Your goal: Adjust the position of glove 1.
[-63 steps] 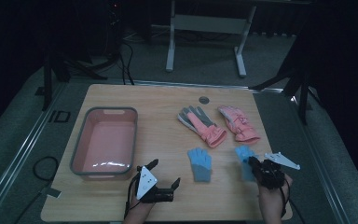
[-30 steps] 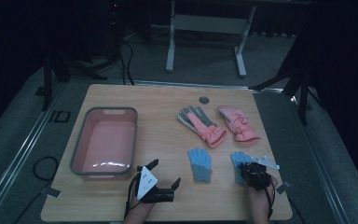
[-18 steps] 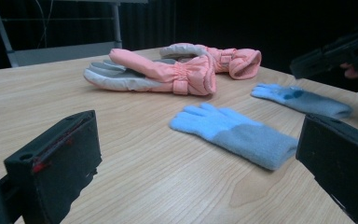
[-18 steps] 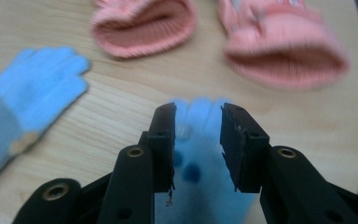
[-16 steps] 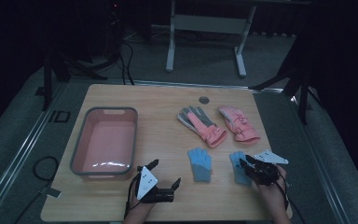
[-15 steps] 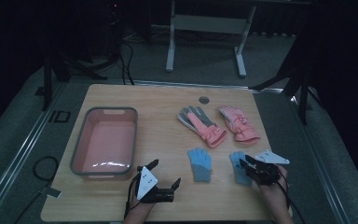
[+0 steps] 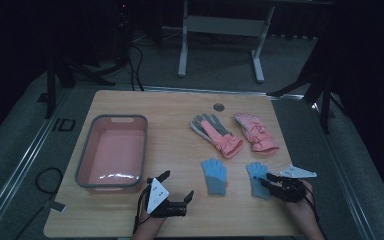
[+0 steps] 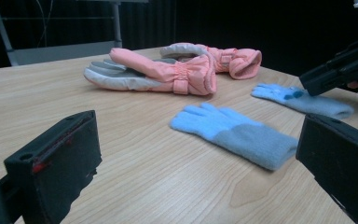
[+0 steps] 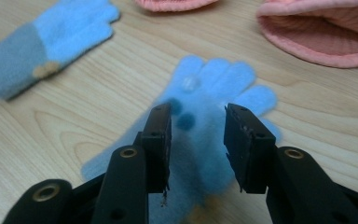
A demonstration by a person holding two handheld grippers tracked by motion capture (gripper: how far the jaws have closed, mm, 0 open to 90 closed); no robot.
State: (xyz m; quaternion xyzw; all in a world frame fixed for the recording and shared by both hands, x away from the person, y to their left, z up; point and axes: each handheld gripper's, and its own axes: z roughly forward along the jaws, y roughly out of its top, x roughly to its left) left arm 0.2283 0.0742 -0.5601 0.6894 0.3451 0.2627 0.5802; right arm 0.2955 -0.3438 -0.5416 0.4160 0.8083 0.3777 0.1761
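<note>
Near the bench's front right corner, my right gripper (image 9: 198, 149) hovered over the soft, light blue knit glove (image 9: 214, 84), jaws just opening, part-spread and pinching nothing, its limp cuff likely the best hold, while my left gripper (image 7: 172, 192) rested wide open.

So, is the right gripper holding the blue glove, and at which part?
No. The right gripper has just been opening; its jaws stand apart above the blue glove, gripping nothing.
</note>
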